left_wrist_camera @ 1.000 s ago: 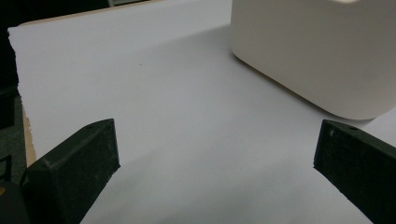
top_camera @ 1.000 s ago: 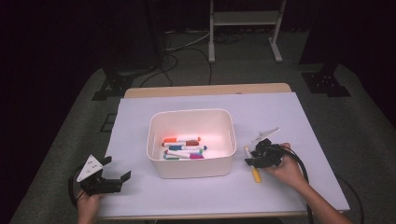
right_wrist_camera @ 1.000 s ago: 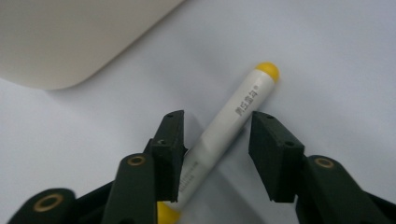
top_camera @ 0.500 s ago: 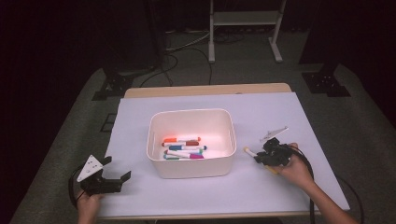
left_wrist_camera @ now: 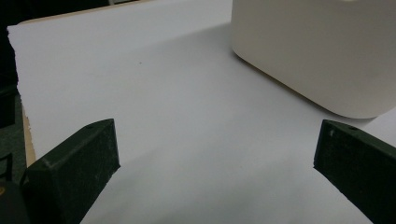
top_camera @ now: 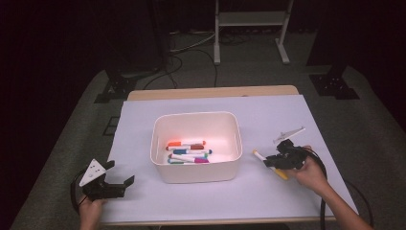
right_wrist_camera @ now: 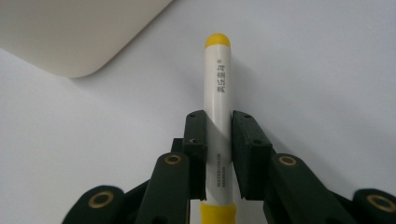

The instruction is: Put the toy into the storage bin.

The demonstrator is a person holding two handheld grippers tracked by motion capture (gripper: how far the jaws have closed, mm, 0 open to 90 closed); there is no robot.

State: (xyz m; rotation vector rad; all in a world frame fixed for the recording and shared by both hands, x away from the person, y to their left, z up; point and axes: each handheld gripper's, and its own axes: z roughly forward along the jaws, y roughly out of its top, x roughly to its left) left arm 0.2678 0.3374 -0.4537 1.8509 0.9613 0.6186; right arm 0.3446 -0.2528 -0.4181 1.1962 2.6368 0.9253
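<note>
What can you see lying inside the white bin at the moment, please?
The white bin holds several markers with orange, red, blue, green and pink parts, lying flat. Its near wall hides the floor in front of them.

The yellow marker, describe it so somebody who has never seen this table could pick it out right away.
Start at the white bin in the middle of the white-covered table. To the bin's right, the right gripper is shut on one marker. It has a white barrel with yellow ends, and it is outside the bin, unlike the other markers lying inside.
</note>
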